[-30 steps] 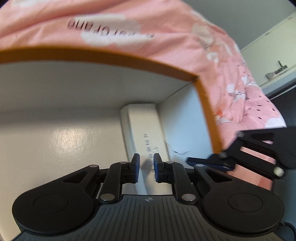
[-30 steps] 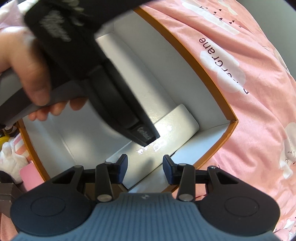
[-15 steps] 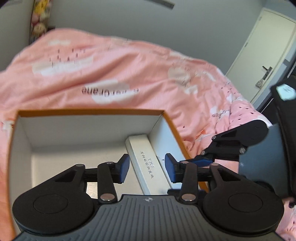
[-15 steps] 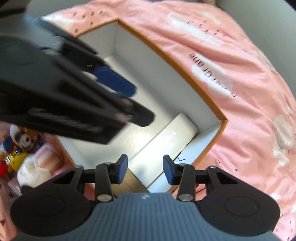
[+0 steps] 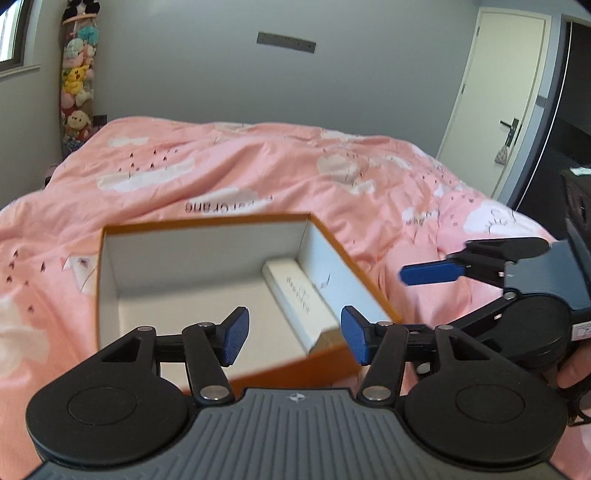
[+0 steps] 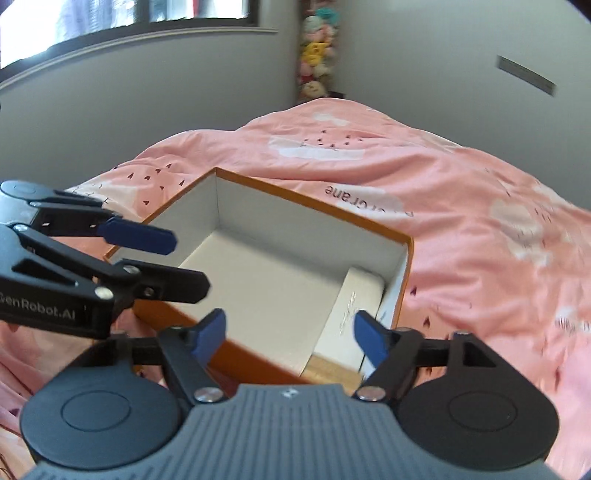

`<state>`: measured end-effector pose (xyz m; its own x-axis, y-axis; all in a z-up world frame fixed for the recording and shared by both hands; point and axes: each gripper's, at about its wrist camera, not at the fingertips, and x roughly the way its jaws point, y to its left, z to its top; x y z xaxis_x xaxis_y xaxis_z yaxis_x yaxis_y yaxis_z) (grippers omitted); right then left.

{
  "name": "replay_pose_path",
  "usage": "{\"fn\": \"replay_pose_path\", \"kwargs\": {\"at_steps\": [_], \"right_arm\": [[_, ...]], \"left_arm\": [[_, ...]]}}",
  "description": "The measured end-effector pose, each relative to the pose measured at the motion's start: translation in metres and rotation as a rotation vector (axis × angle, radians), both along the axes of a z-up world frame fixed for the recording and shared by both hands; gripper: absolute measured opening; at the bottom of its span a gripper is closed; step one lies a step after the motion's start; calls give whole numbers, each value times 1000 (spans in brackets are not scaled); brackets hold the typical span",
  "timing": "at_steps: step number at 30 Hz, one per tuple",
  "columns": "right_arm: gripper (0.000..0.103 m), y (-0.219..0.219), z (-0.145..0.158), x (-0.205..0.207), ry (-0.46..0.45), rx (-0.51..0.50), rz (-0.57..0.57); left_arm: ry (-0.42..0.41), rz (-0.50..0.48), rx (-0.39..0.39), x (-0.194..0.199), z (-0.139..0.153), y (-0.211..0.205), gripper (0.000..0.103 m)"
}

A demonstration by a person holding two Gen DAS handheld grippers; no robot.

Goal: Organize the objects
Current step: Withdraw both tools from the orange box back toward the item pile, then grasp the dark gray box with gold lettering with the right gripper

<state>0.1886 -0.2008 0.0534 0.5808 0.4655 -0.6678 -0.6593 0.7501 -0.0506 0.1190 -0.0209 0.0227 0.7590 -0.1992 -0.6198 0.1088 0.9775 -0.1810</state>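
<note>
An orange box [image 5: 207, 223] with a white inside lies open on the pink bed; it also shows in the right wrist view [image 6: 325, 206]. A long white case [image 5: 299, 299] lies inside along the box's right wall, and the right wrist view [image 6: 351, 314] shows it too. My left gripper [image 5: 293, 338] is open and empty, held above the box's near edge. My right gripper [image 6: 290, 338] is open and empty, above the box's near right corner. Each gripper appears at the side of the other's view.
The pink duvet [image 5: 258, 170] with white clouds covers the bed. A column of plush toys [image 5: 77, 77] hangs in the room's corner. A white door [image 5: 495, 92] stands at the right. A window [image 6: 122, 18] is on the wall beyond the bed.
Both grippers have risen up and back out of the box. The left gripper's jaws went from nearly shut to wide open. The white case stays in the box.
</note>
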Motion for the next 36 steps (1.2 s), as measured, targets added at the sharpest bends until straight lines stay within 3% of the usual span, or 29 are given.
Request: {"fn": "replay_pose_path", "kwargs": {"at_steps": [7, 16, 24, 36], "right_arm": [[87, -8, -10, -43, 27, 77, -109], [88, -28, -43, -71, 354, 217, -295], [88, -30, -73, -86, 467, 214, -360], [88, -35, -89, -99, 583, 190, -392]], "left_arm": [[58, -9, 32, -28, -13, 10, 65], [192, -2, -38, -47, -45, 23, 59], [272, 1, -113, -58, -64, 32, 56], [319, 5, -196, -57, -75, 41, 55]]}}
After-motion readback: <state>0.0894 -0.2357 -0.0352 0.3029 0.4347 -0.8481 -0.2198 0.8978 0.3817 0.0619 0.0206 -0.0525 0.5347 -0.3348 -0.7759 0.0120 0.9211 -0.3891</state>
